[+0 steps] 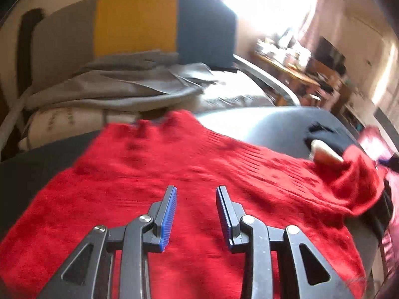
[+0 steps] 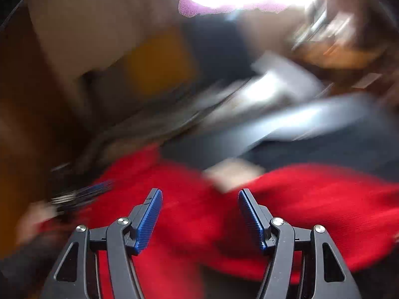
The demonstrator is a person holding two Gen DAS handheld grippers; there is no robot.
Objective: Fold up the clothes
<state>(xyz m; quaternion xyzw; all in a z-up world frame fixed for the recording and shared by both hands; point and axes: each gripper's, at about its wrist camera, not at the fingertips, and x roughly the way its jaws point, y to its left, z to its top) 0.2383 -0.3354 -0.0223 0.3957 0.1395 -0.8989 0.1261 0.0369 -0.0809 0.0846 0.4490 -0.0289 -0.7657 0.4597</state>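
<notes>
A red knitted sweater (image 1: pixel 149 162) lies spread over a dark grey surface (image 1: pixel 269 124), and its right end is bunched into folds (image 1: pixel 361 186). My left gripper (image 1: pixel 197 188) hovers over the middle of the sweater, open, with nothing between its blue pads (image 1: pixel 169 214). The right wrist view is heavily blurred. There my right gripper (image 2: pixel 200 191) is open above the red sweater (image 2: pixel 311 194), its jaws wide and empty. A pale beige patch (image 2: pixel 229 174) lies on the cloth just beyond its fingertips; I cannot tell what it is. The left gripper (image 2: pixel 99 186) shows as a blur at the left.
Behind the sweater sits a pile of grey folded clothes (image 1: pixel 119 84) on a pale patterned cushion (image 1: pixel 64 122). A backrest with grey, yellow and navy panels (image 1: pixel 136 22) rises behind it. A cluttered wooden desk (image 1: pixel 286 59) stands at the far right under a bright window.
</notes>
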